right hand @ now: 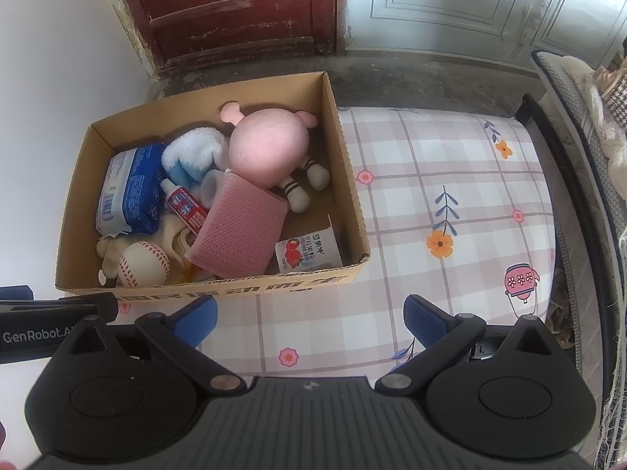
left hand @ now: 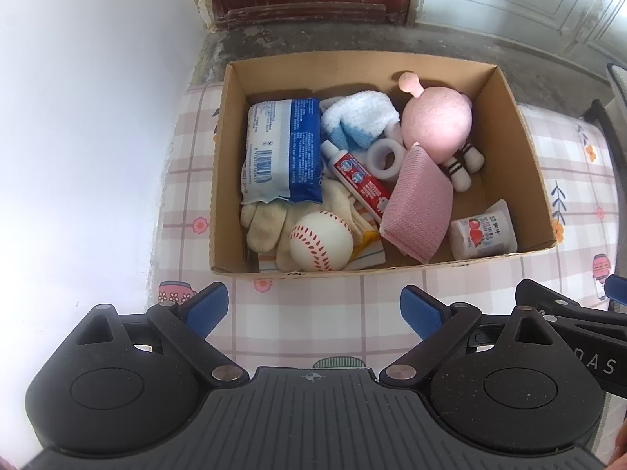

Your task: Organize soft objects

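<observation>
A cardboard box (left hand: pixel 219 180) (right hand: pixel 345 164) stands on a checked cloth. In it lie a pink plush doll (left hand: pixel 437 119) (right hand: pixel 268 149), a folded pink cloth (left hand: pixel 417 205) (right hand: pixel 239 231), a baseball (left hand: pixel 321 241) (right hand: pixel 144 263), a blue-white fluffy towel (left hand: pixel 358 117) (right hand: pixel 194 154), a tissue pack (left hand: pixel 282 149) (right hand: pixel 131 192), a toothpaste tube (left hand: pixel 358 180) (right hand: pixel 184 207), a tape roll (left hand: pixel 388 155), cream gloves (left hand: pixel 266 227) and a strawberry pouch (left hand: pixel 484 231) (right hand: pixel 307 254). My left gripper (left hand: pixel 315 311) and right gripper (right hand: pixel 309 319) are open and empty, in front of the box.
The table cloth (right hand: pixel 450 203) stretches to the right of the box. A white wall stands at the left, a red door (right hand: pixel 235 11) behind. A bed or chair edge (right hand: pixel 576 180) runs along the right. The right gripper shows at the left wrist view's right edge (left hand: pixel 568 305).
</observation>
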The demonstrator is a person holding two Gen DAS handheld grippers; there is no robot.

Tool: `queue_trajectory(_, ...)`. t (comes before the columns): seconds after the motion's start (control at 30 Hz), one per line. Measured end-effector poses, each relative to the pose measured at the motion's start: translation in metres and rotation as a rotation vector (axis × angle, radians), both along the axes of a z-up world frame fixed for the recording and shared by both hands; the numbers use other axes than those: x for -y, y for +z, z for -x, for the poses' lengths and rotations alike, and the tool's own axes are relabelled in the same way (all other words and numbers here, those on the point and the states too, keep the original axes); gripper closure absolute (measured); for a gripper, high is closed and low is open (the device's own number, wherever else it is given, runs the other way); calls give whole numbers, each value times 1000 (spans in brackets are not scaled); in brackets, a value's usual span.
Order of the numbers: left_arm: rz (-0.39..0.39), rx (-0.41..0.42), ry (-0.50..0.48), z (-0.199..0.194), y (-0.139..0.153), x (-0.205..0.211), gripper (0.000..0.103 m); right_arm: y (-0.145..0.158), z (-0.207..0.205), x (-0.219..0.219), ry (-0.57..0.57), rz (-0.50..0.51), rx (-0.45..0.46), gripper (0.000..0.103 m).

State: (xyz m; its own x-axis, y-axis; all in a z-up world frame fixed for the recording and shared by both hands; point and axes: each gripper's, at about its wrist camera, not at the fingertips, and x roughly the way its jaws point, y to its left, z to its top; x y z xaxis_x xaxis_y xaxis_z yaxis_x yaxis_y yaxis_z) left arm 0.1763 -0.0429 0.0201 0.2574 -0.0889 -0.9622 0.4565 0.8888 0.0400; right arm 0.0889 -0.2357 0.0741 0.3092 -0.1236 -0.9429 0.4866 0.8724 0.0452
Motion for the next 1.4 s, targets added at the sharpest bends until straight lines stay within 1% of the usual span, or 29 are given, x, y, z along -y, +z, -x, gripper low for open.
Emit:
queue_trajectory(0.57, -7, 13, -1, -4, 0, -5, 7, 0, -6, -4, 17, 2, -3, 0)
queue_trajectory(0.87, -33, 26, -12, -4, -2, -5, 7, -2, -9, -8, 25, -3, -8, 0)
queue_trajectory(1.4, -41, 20, -9, -5, -4, -6, 7, -5, -12, -8, 27, -9, -15, 0)
